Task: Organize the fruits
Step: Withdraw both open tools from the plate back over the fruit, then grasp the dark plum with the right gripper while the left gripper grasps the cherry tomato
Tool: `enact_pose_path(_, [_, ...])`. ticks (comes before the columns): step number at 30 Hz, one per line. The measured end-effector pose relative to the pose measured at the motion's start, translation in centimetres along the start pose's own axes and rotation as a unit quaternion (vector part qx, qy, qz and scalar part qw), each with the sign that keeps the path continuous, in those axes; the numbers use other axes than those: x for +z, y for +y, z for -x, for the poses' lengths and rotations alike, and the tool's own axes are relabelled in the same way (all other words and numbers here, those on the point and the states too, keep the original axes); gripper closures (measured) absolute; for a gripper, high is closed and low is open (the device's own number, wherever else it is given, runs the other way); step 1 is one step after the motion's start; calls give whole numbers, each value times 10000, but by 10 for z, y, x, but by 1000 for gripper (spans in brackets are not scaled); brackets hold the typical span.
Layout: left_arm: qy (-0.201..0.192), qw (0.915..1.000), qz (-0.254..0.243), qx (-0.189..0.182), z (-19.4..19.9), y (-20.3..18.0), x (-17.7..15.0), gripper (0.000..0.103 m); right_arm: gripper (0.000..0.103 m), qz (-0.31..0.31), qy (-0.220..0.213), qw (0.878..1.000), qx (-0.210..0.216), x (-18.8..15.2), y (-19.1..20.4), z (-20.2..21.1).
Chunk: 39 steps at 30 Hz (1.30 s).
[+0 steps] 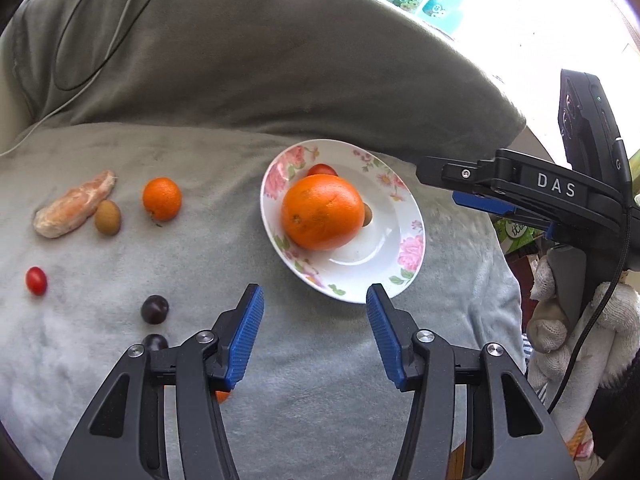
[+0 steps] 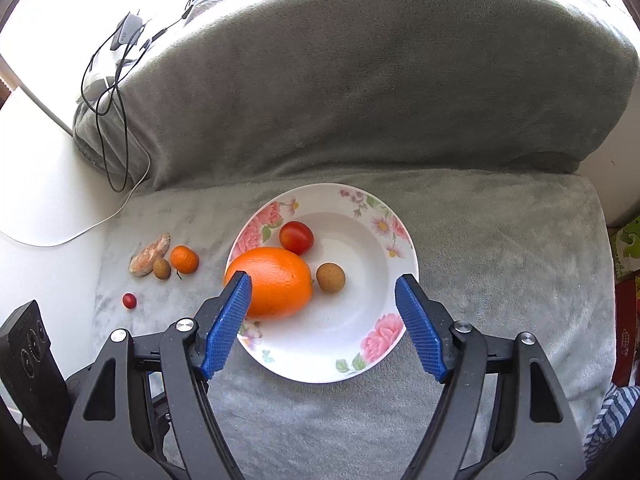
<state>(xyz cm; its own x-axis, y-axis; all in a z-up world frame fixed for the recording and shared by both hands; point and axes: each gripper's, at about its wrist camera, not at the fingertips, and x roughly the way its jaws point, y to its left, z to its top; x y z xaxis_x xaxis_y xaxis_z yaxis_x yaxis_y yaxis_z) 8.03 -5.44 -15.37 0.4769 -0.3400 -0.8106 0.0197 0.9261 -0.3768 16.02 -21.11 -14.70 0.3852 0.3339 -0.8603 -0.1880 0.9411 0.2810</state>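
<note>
A white floral plate [image 1: 404, 216] [image 2: 352, 356] sits on a grey blanket. In it lie a large orange [image 1: 322, 212] [image 2: 276, 280], a red tomato [image 2: 296, 237] and a brown longan [image 2: 330, 277]. Left of the plate lie a small mandarin [image 1: 162, 199] [image 2: 184, 259], a peeled citrus segment [image 1: 76, 205], a second longan [image 1: 107, 217], a cherry tomato [image 1: 36, 280] [image 2: 129, 300] and two dark plums [image 1: 155, 309]. My left gripper [image 1: 315, 294] is open and empty just before the plate. My right gripper [image 2: 323, 283] is open and empty above the plate, and shows in the left wrist view [image 1: 456, 184].
A grey cushion [image 2: 360, 88] rises behind the blanket. Black and white cables [image 2: 116, 120] hang over its left end. A gloved hand [image 1: 560, 320] holds the right gripper at the blanket's right edge. A small orange thing [image 1: 222, 396] peeks from under my left gripper.
</note>
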Motion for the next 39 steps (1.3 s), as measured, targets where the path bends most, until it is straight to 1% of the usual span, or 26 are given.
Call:
enact_pose_path(6, [-117, 9994, 212, 245, 22, 36, -7, 50, 26, 161, -12, 9998, 147, -8, 18, 6])
enact_pose_path(12, [-165, 9971, 497, 552, 36, 70, -24, 50, 26, 393, 54, 9986, 362, -16, 44, 5])
enact_pose_path(19, [-252, 9907, 901, 983, 54, 115, -38, 50, 26, 676, 209, 9957, 594, -23, 77, -6])
enact_pose_path(26, [-402, 9832, 1219, 1294, 64, 155, -41, 51, 26, 1080, 448, 9905, 722, -35, 116, -27])
enact_pose_path(32, [-429, 9806, 1326, 1378, 64, 177, -41, 51, 27, 1447, 631, 9849, 710, -52, 144, -46])
enact_pose_path(36, [-431, 9809, 1316, 1363, 60, 185, -40, 51, 34, 1638, 803, 9807, 705, -62, 160, -61])
enact_pose_path(37, [-432, 9811, 1304, 1362, 58, 186, -40, 54, 36, 1683, 840, 9797, 688, -65, 163, -65])
enact_pose_path(39, [-409, 9816, 1291, 1344, 55, 191, -39, 56, 39, 1750, 932, 9779, 668, -68, 169, -74])
